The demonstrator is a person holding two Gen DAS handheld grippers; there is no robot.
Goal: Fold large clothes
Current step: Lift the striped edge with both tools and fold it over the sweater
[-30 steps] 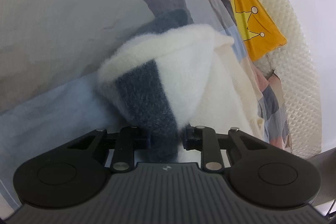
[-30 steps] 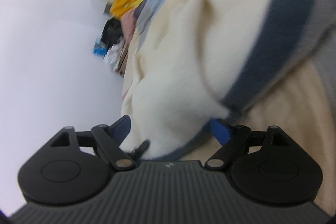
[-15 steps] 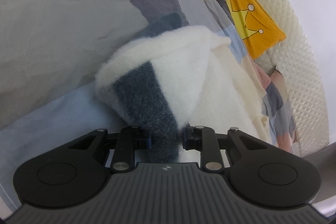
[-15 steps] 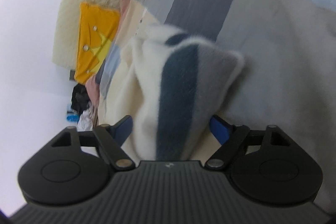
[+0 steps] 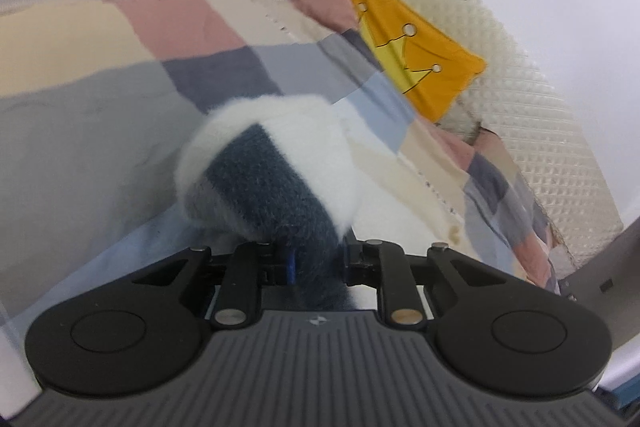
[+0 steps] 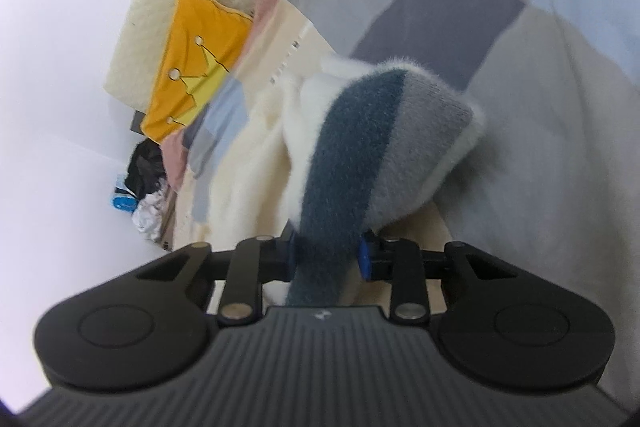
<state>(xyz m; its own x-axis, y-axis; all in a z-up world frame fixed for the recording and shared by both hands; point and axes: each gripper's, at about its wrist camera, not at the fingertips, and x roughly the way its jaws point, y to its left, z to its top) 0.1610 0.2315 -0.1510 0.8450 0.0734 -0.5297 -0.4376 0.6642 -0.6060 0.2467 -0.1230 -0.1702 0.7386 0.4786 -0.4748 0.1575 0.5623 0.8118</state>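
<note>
While both grippers' jaws have just been closing, their fingers (image 5: 286, 261) (image 6: 366, 259) pinch the fuzzy sweater (image 5: 276, 183) (image 6: 352, 147).

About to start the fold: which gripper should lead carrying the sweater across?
Probably left. The left gripper is clamped on the sweater's dark stripe. The right gripper has just been closing onto the same stripe, so its grip looks newer and may be less settled.

open bedspread (image 5: 92, 131) left, pillow (image 5: 420, 55) blocking far edge
</note>
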